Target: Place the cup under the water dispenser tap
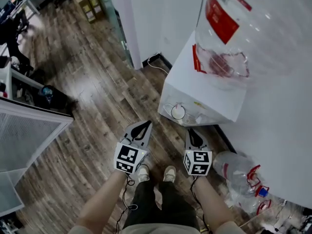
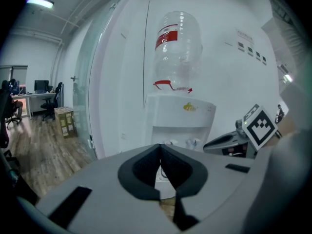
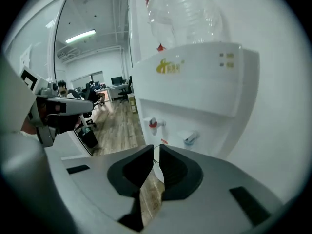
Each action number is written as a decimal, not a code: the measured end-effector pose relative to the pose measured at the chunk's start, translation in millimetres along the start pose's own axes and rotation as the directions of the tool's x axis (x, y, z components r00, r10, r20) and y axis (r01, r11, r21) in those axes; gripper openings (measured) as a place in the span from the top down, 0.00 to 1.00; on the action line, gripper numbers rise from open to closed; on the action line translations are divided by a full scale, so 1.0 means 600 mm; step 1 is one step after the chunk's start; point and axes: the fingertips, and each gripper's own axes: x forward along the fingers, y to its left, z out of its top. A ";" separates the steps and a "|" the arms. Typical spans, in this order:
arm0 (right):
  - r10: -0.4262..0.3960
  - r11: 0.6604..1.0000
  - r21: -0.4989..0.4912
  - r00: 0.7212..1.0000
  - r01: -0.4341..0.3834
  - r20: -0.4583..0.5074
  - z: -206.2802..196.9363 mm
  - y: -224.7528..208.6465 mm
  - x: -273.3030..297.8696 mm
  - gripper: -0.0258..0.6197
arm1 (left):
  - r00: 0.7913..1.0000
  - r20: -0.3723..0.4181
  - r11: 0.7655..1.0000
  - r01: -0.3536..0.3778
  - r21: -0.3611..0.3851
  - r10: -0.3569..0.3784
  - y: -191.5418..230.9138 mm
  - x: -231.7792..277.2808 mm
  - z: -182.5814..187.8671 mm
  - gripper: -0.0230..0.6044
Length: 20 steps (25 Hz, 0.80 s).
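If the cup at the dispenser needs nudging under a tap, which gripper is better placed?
Right, probably. The right gripper sits nearer the cup at the water dispenser, and its view faces the taps head-on, jaws slightly apart and empty.

Dispenser bottle [image 1: 234, 38] cut by top edge; forearms [image 1: 100, 206] cut by bottom edge; distant desks [image 2: 34, 94] too small.

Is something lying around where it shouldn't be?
Yes. A big clear bottle lies tipped on its side on the floor, just beside the water dispenser, instead of standing up. It looks empty, and I see no spilled water around it.
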 end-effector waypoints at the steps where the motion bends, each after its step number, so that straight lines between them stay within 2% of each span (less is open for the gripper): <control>1: 0.001 1.000 0.000 1.000 -0.001 0.007 0.016 0.001 -0.019 0.90 | 1.000 0.007 1.000 -0.002 0.006 0.002 -0.004 -0.011 0.016 0.95; 10: 0.018 1.000 0.014 0.994 -0.019 0.110 0.163 0.011 -0.197 0.92 | 0.998 0.055 1.000 -0.007 0.023 0.006 -0.056 -0.109 0.153 0.95; 16: 0.059 0.997 -0.058 0.977 -0.048 0.206 0.273 0.035 -0.314 0.92 | 0.996 0.087 0.997 0.020 0.071 -0.026 -0.107 -0.181 0.249 0.95; 20: 0.071 0.994 -0.095 0.961 -0.047 0.266 0.331 0.051 -0.395 0.93 | 0.989 0.140 0.998 0.032 0.053 -0.039 -0.136 -0.239 0.313 0.95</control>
